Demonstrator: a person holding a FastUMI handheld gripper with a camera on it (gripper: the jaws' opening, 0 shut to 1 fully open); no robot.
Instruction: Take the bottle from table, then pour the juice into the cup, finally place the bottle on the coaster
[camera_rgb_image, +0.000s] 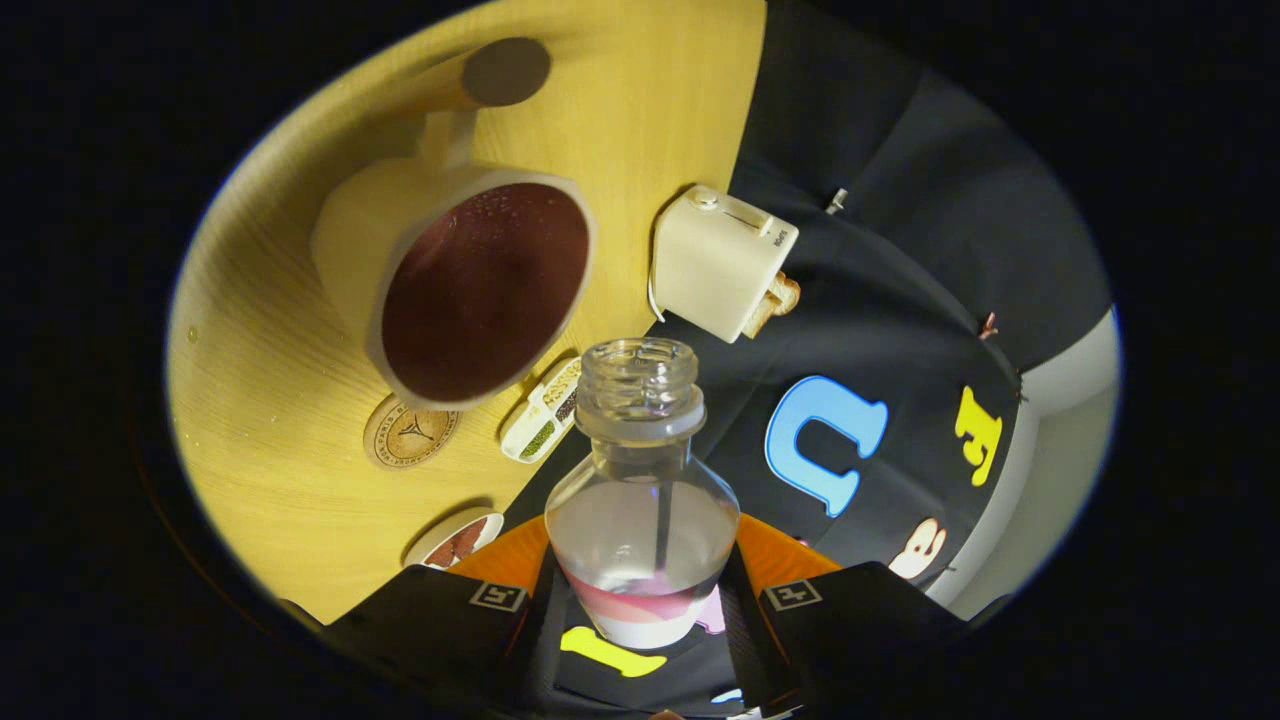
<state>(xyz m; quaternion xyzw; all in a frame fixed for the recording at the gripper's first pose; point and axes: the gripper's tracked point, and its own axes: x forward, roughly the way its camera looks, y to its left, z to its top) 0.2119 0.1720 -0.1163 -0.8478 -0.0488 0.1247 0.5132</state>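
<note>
Table: wooden top, seen tilted because the gripper is rolled over; it carries everything else named here.
Cup: pale mug with a handle, ahead of the fingers and off to the left of the bottle mouth; it holds dark red juice nearly to the rim.
Coaster: round wooden disc lying flat on the table, just beside the cup's base, between the cup and the fingers; nothing is on it.
Small packet: white, lying just behind the bottle neck.
Bottle: clear glass, cap off, between the fingers; its long axis runs straight forward along them, mouth pointing away and close beside the cup's rim, not over it. A little pink liquid sits at the base end.
White box: at the table edge, beyond the bottle to the right; no part in the task.
Gripper: fingers clamped on the bottle's body, one on each side.
Judgement: pouring looks done or nearly so. The next move turns on the coaster lying down-left of the bottle's mouth, so the bottle must be stood upright, then carried across to it, clear of the full cup.
</note>
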